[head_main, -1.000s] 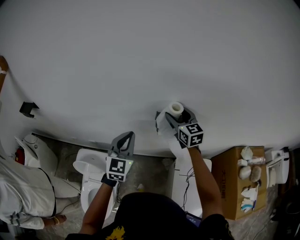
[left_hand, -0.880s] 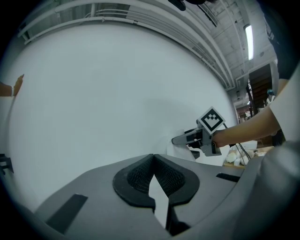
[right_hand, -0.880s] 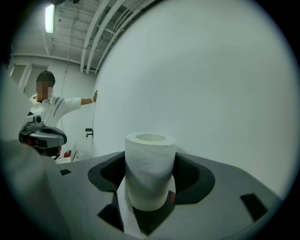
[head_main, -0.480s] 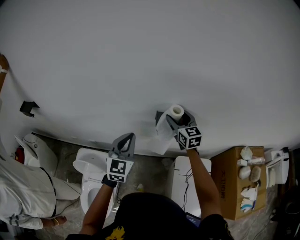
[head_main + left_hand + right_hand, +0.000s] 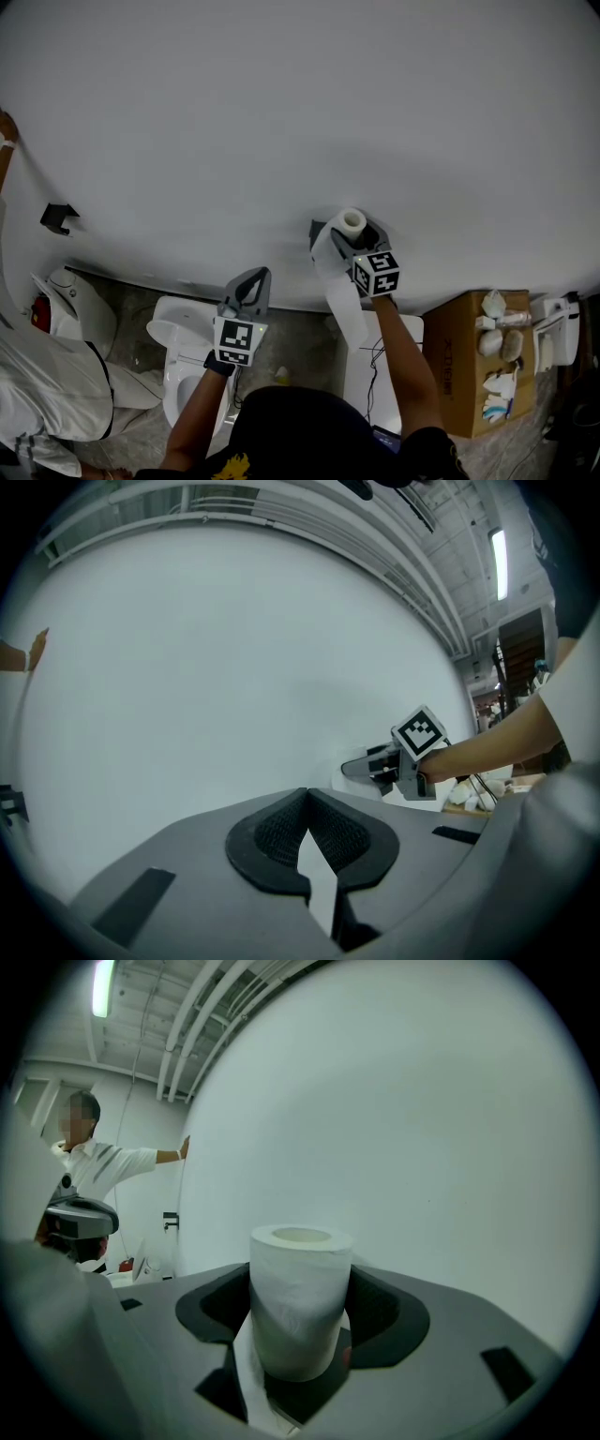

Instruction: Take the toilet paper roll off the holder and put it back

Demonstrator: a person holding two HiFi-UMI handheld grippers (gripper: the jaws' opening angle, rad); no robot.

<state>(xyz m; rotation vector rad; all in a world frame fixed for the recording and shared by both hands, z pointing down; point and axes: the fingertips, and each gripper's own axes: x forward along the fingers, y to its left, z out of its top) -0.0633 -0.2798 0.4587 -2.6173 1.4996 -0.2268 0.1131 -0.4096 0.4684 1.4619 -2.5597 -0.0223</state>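
By the wall, right gripper fingers clamp the toilet paper roll — axis upright — left gripper closed.

Left gripper closed, empty; right gripper near wall.

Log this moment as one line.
right gripper: shut on toilet paper roll, tail hanging | left gripper: shut, empty | holder: beside roll, on wall

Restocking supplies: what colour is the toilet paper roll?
The roll is plain white; right gripper view shows it best.
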